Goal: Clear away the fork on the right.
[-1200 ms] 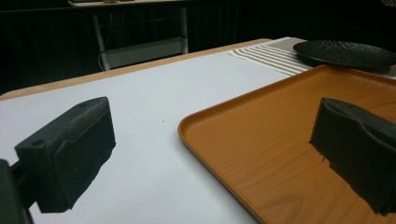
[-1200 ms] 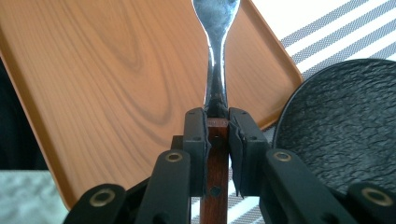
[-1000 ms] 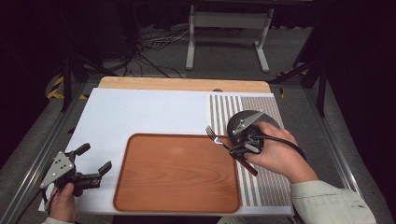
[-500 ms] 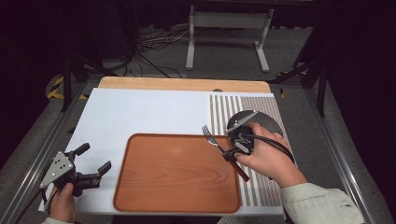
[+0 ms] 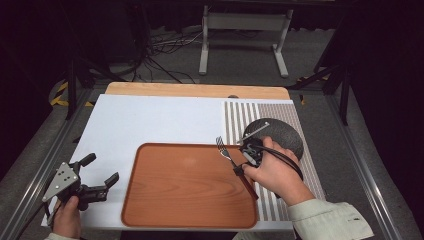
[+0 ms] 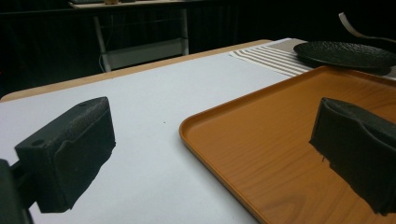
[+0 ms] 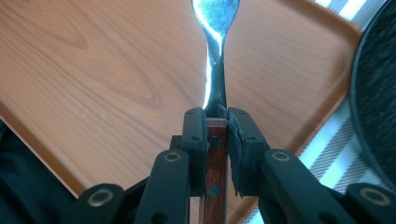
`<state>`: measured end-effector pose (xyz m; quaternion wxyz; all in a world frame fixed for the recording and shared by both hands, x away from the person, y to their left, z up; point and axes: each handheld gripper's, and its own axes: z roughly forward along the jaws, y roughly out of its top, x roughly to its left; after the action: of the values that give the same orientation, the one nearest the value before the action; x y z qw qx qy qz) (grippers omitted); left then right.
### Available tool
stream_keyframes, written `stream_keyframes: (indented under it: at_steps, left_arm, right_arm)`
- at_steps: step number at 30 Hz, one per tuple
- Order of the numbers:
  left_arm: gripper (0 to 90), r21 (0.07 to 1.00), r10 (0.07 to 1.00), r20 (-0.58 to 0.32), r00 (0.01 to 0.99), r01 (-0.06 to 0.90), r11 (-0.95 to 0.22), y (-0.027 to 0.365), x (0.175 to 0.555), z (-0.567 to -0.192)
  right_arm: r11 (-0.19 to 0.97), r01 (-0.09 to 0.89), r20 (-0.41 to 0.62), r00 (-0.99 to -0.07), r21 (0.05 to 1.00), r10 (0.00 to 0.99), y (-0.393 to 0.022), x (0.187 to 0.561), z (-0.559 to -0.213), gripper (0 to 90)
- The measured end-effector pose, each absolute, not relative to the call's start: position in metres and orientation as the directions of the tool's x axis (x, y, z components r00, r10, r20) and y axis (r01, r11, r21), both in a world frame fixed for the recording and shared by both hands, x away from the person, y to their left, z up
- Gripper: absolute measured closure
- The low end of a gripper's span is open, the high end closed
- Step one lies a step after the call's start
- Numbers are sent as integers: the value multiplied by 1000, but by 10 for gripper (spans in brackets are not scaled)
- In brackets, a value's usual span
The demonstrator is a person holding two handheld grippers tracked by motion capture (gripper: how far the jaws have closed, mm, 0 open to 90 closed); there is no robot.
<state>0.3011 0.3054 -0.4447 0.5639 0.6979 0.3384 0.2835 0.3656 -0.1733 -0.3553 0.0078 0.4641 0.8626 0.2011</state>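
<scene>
My right gripper [image 5: 240,169] is shut on the wooden handle of a fork [image 5: 226,151], at the right edge of the orange-brown tray [image 5: 190,200]. The fork's tines point to the far left, over the tray's far right corner. In the right gripper view the jaws clamp the handle of the fork [image 7: 215,70], and its steel neck runs up over the tray [image 7: 93,70]. My left gripper [image 5: 101,169] is open with nothing in it, at the table's near left; its wide-apart jaws frame the tray [image 6: 280,140] in the left gripper view.
A black round plate [image 5: 280,135] sits on a striped placemat [image 5: 240,120] to the right of the tray, with a slim silver piece [image 5: 254,132] on its near left rim. The plate [image 6: 345,53] lies beyond the tray. The white tabletop [image 5: 150,120] spreads behind and to the left.
My right hand has carried the fork left and down, from beside the plate to the tray's right edge. The left gripper has stayed put.
</scene>
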Motion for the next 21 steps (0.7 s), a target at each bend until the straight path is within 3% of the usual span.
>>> stream_keyframes:
  at_steps: [21]
  left_arm:
    - [6,979,792,12,610,155,-133,306,301,-445]
  right_arm:
    - [406,878,202,-459,255,865,-157,372,-385,783]
